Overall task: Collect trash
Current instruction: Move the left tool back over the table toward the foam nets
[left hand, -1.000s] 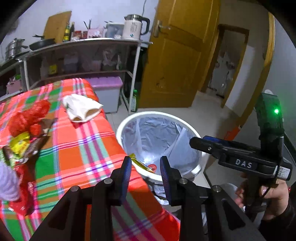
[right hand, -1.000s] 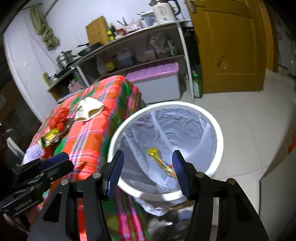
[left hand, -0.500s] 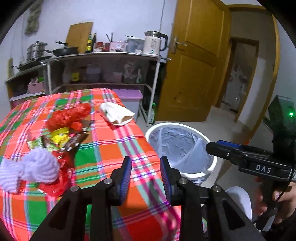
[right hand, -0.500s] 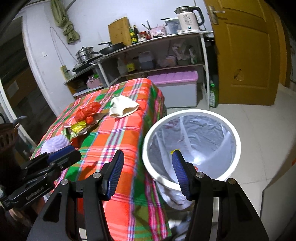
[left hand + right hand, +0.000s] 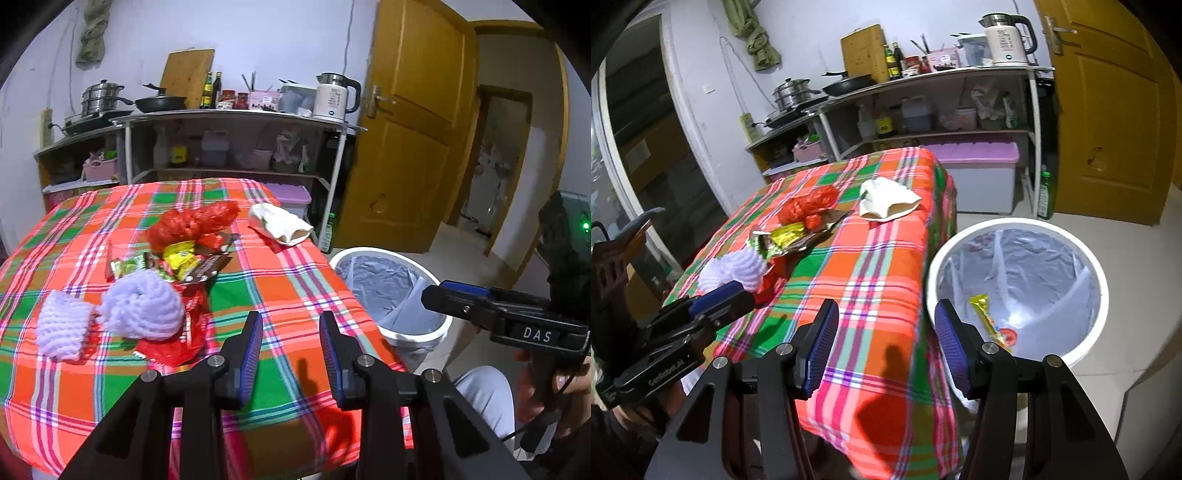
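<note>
Plaid table (image 5: 288, 295), wrappers (image 5: 184, 258), bin (image 5: 1093, 280) beside

The left gripper (image 5: 290, 354) is black with blue ridged pads and silver screws. The right gripper (image 5: 882, 347) looks the same. White letters say DAS. A green light glows.

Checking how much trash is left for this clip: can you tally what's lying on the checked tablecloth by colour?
Lavender foam nets: 2
Red mesh and red wrappers (red net, red wrapper): 2
Yellow packet: 1
Green wrapper: 1
Brown wrapper: 1
Cream cloth-like piece: 1
Total: 8, though the pile overlaps, so the wrapper count is approximate.
</note>
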